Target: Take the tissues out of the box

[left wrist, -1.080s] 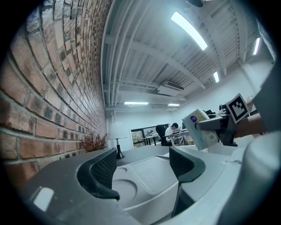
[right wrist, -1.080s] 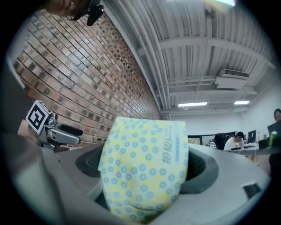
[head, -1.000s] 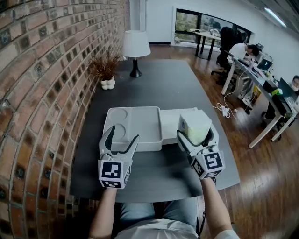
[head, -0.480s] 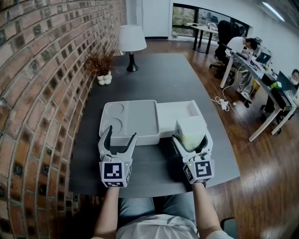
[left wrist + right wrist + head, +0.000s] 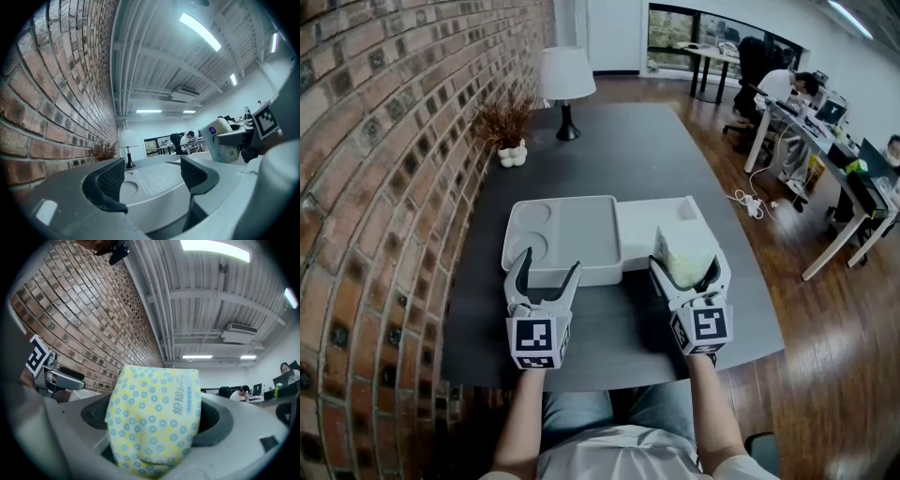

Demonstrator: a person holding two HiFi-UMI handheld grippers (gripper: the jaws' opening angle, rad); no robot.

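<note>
The tissue pack (image 5: 154,420) was a single soft plastic-wrapped packet, pale yellow with small blue ring dots and a line of blue print down one side. It bulged and creased where it was gripped. The right gripper (image 5: 690,270) had it clamped between its two dark ribbed pads, one pad pressing on each side, with the pack standing up out of the jaws. It was held over the near right part of the box (image 5: 649,225), which was one shallow, open, white rectangular box. Whether the pack touched the box, I could not tell.

Touching the box on its left lay one pale grey moulded tray (image 5: 572,234). It had rounded corners, smooth walls and two round recesses along its left edge.

The left gripper (image 5: 548,269) hovered by the near edge of that tray. Its two curved fingers (image 5: 111,180) stood well apart with nothing between them. Each gripper carried one cube printed with black-and-white square markers.

All of this sat on one long table (image 5: 628,150) with a matte dark grey top, running along a rough red brick wall (image 5: 384,141) on the left. At the far end stood one lamp (image 5: 565,75) with a white conical shade on a slim dark stem. To the lamp's left and a little nearer stood one small white pot of dry brown twigs (image 5: 508,127). To the right was glossy wooden floor (image 5: 825,356).
</note>
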